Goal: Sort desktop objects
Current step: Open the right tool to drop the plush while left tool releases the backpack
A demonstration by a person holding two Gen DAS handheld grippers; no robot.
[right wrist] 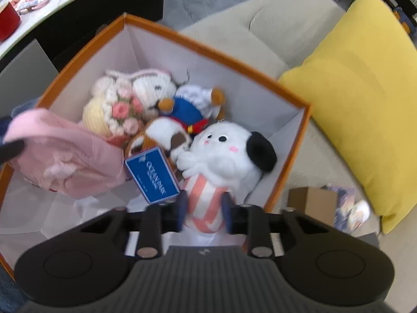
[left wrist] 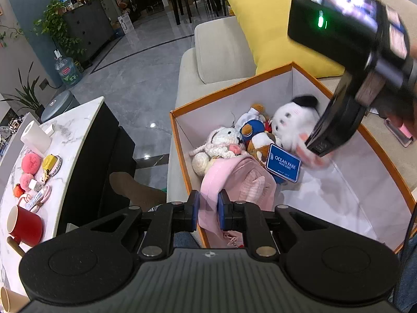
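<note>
- Left wrist view: the left gripper (left wrist: pixel 208 208) is narrowed onto a fold of the pink cap (left wrist: pixel 234 180), which drapes over the near rim of the orange box (left wrist: pixel 234 91) with most of it inside.
  - Only an edge of the cloth is pinched. It could slide out, and the part outside the rim could then drag the cap off the box.
- The right gripper (left wrist: pixel 316 148) reaches into the box at the white plush dog (left wrist: pixel 292 122), blurred. A blue tag (left wrist: pixel 284 163) lies just beside the tips and could be snagged and pulled along.
- More things wait on the marble table (left wrist: pixel 78 120), well left of the box. A red mug (left wrist: pixel 26 225) stands near the table edge and could be knocked on a hasty reach.
- Right wrist view: the right gripper (right wrist: pixel 204 208) has its jaws closed about the striped lower body of the white plush dog (right wrist: pixel 224 154), which lies inside the orange box (right wrist: pixel 208 49) toward its right wall.
  - I cannot tell how firm the squeeze is. If the plush is meant to stay in the box, a lift could haul it back out.
- The pink cap (right wrist: pixel 65 151) hangs over the left rim, and the blue tag (right wrist: pixel 152 174) is touching the left jaw.
</note>
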